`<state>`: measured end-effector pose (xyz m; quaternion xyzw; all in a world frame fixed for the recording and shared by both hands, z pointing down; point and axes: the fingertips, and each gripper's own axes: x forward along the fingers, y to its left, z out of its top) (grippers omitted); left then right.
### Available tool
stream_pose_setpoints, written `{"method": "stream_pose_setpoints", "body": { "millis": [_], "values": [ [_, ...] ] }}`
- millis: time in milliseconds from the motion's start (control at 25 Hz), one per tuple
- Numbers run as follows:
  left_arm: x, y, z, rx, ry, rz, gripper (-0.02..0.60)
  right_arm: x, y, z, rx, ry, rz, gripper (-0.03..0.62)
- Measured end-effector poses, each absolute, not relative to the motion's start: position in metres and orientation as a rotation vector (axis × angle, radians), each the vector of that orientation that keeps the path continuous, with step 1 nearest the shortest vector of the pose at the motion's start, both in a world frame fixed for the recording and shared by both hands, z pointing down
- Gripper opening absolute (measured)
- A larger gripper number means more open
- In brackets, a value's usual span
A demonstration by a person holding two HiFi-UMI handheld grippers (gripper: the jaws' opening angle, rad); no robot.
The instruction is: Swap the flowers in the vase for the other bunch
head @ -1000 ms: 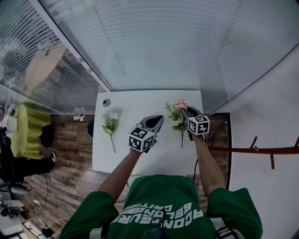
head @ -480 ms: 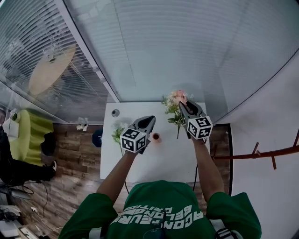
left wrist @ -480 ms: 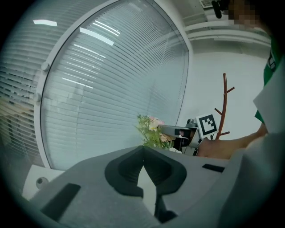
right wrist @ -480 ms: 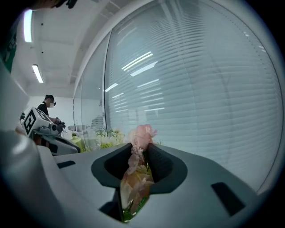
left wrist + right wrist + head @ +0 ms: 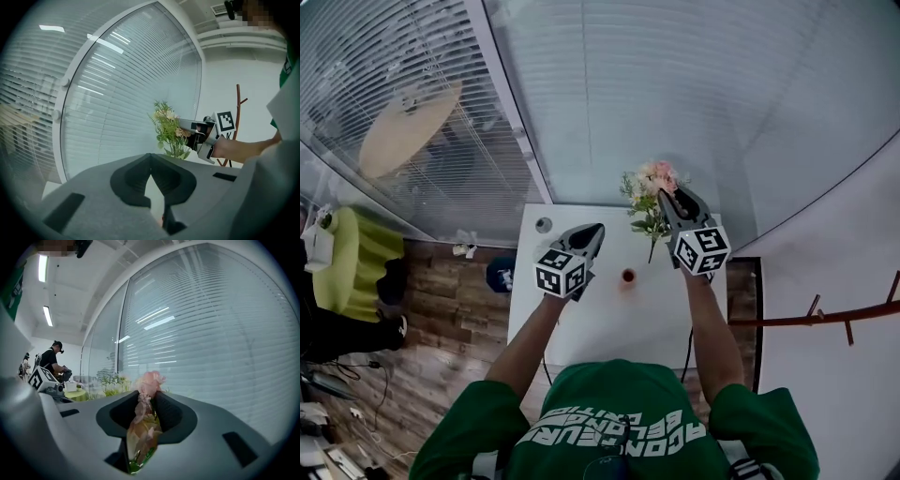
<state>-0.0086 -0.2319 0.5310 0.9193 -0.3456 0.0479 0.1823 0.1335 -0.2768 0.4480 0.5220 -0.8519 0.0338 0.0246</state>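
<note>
Looking down in the head view, the right gripper [image 5: 671, 199] is clenched on the pink bunch [image 5: 649, 187], held above the far right of the white table [image 5: 609, 323]. Its stem hangs free, just far and right of the small red vase [image 5: 628, 276], which stands mid-table and seems empty. The left gripper [image 5: 592, 232] hovers to the left of the vase, and the other bunch is not visible. The left gripper view shows its jaws pressed together at the tips, with nothing between them. The right gripper view shows its jaws grasping the bunch high up, among the petals rather than on bare stem. The step in hand is probably setting the pink bunch aside. To do that well, keep the squeeze gentle, carry the stem clear of the vase so it does not tip, and lay the bunch flat at the table's right before letting go.
</note>
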Motion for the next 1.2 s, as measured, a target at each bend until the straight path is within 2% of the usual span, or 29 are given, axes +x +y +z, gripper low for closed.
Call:
{"method": "stream_pose_setpoints", "body": {
  "millis": [1200],
  "values": [
    [-0.044, -0.224, 0.547, 2.55, -1.058, 0.177, 0.008, 0.077, -0.261, 0.481, 1.446, -2.746, 0.228, 0.114]
  ]
}}
